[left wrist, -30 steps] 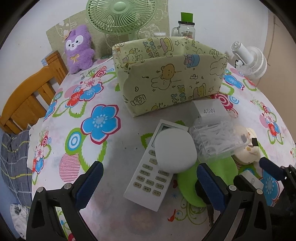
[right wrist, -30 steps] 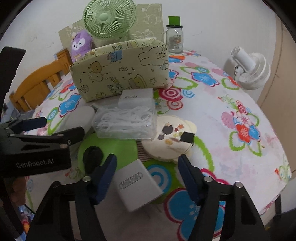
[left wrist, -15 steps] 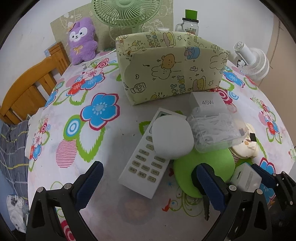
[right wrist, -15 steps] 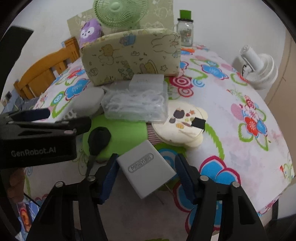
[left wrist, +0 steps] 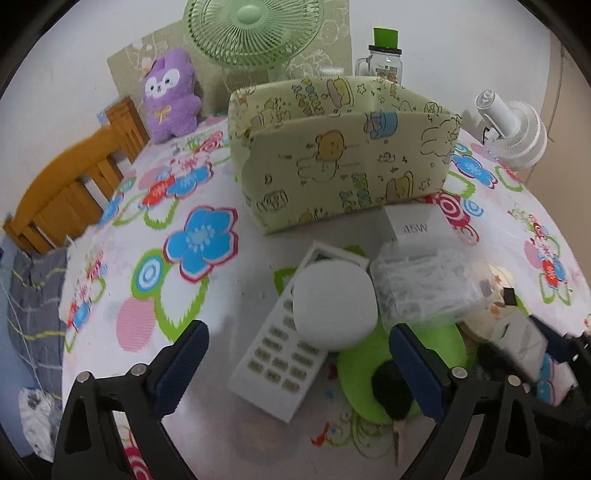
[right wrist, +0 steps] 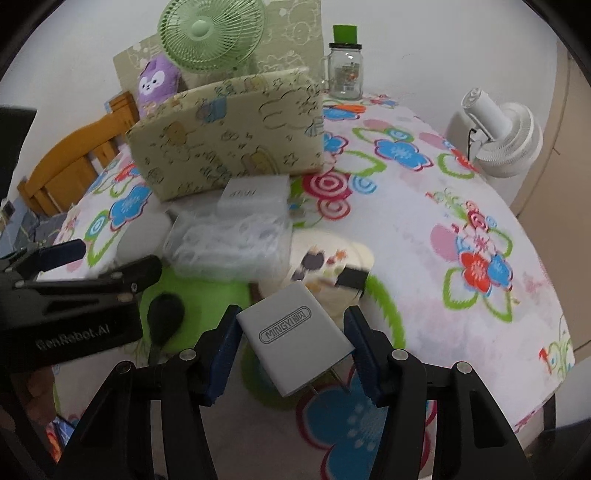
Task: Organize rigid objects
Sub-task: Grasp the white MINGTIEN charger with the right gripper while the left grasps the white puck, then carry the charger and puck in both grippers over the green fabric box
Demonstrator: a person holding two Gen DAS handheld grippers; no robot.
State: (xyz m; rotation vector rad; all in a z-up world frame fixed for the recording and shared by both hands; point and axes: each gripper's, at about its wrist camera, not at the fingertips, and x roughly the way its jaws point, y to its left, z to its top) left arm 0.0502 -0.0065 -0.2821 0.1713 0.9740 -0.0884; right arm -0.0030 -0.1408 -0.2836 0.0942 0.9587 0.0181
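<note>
The right tool (right wrist: 293, 349) is clamped on a white wall charger (right wrist: 291, 341), one blue pad against each side; the charger hangs tilted, lifted clear of the flowered surface (right wrist: 424, 236), with its two prongs pointing down and toward the camera; the word MINGYI shows on its top face. The left tool (left wrist: 295, 365) stands wide, holding nothing, low over the surface with the near end of a white remote control (left wrist: 280, 365) lying between its pads; in the right wrist view it enters from the left edge (right wrist: 74, 269).

A white rounded puck (left wrist: 334, 302) sits on the far part of the remote; just to the right of it lies a clear plastic box of white pieces (left wrist: 424, 284), and behind that a white box marked 45W (left wrist: 413, 223). A green disc (left wrist: 402, 354) lies under the puck's near edge, with a black key fob (left wrist: 391, 391) resting on it. A cream bear-shaped item (right wrist: 332, 258) lies right of the clear box, blurred in the right wrist view.

Behind the heap stands a pale green fabric organizer (left wrist: 340, 162) printed with cartoon animals, its top open; its inside cannot be seen. Further back are a green fan (left wrist: 255, 33), a purple plush toy (left wrist: 170, 96), a glass jar with a green lid (right wrist: 345, 62) and a white fan (right wrist: 502, 133); a wooden chair (left wrist: 70, 192) stands at the surface's left side.
</note>
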